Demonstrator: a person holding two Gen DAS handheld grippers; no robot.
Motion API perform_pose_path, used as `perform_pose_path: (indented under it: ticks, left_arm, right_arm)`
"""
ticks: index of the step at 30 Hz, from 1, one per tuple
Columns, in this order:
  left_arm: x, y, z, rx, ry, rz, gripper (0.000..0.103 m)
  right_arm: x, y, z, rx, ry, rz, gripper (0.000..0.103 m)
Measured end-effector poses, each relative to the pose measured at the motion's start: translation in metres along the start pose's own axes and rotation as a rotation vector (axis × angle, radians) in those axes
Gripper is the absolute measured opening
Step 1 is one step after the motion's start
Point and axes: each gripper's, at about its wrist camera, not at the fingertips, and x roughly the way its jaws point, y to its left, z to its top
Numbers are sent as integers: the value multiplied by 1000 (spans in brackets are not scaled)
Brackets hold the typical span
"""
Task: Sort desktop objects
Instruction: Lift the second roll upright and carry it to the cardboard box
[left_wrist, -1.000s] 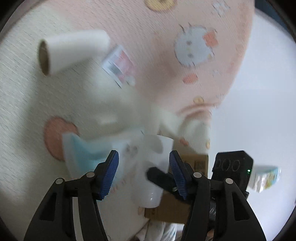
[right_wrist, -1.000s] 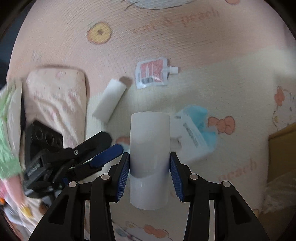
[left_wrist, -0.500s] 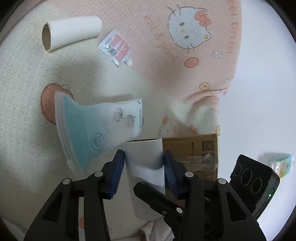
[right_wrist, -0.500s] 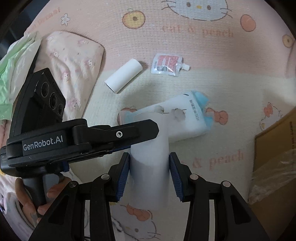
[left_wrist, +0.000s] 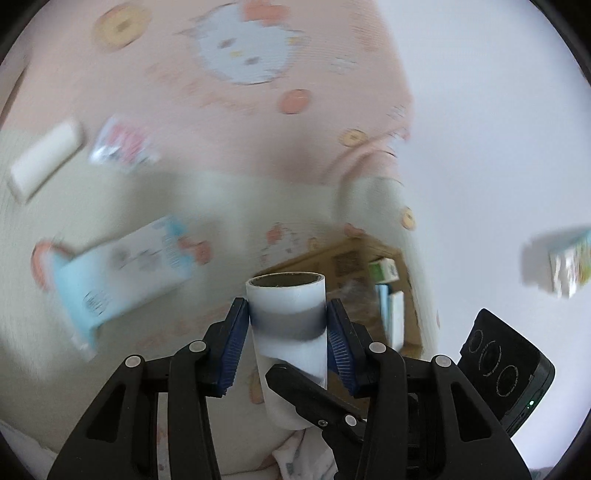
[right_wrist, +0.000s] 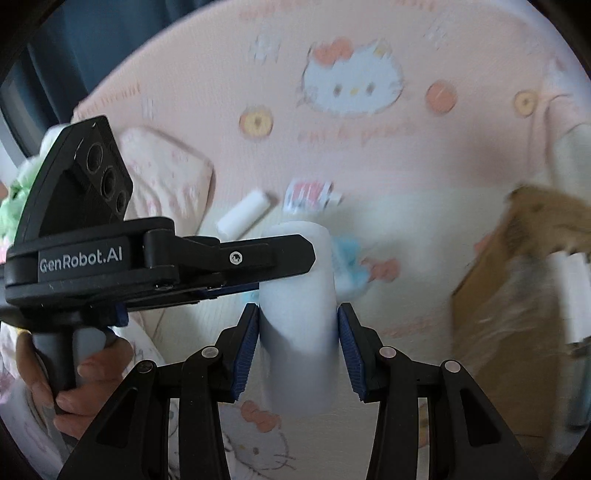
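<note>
A white paper roll (left_wrist: 286, 295) with a brown cardboard core hangs above the mat, held from two sides. In the left wrist view my left gripper (left_wrist: 288, 317) is shut on it, both blue pads pressing its sides. My right gripper (right_wrist: 297, 325) is shut on the same roll (right_wrist: 295, 266). One black finger (right_wrist: 258, 254) of the left gripper crosses in from the left and meets the roll. A second white roll (left_wrist: 44, 158), a red-and-white pouch (left_wrist: 123, 144) and a blue-and-white package (left_wrist: 122, 269) lie on the mat, all blurred.
An open cardboard box (left_wrist: 354, 258) with items inside stands at the mat's right edge, also seen as the box (right_wrist: 517, 295). A small carton (left_wrist: 569, 266) sits on the white floor. A patterned pillow (right_wrist: 166, 173) lies far left. A person's hand (right_wrist: 92, 369) grips the left handle.
My left gripper closed on the roll that the right gripper held. Both rose with it, and the views swung toward the cardboard box.
</note>
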Motion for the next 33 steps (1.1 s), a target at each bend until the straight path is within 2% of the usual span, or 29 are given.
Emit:
perform_pose_path:
  ticks: [3,12,18,27,33]
  left_arm:
    - [3,-42,8,106,-4,10,48]
    - [19,-130,14,291,7,22,47]
    - [38,-167,16,356,45,29,47]
    - [75,-217,6,461,96,30,47]
    - [101,-227,7,450,116,44,47]
  right_arm:
    - [-27,-15,2,10,-70,-17,41]
    - [-92,-54,1,47,-226,-62,41]
    - [-120,-80,-9,84,-246,-60,41]
    - [-151,-121,-11,96,-260,-120,41]
    - [-156,-152,-7,110,-238,-110,41]
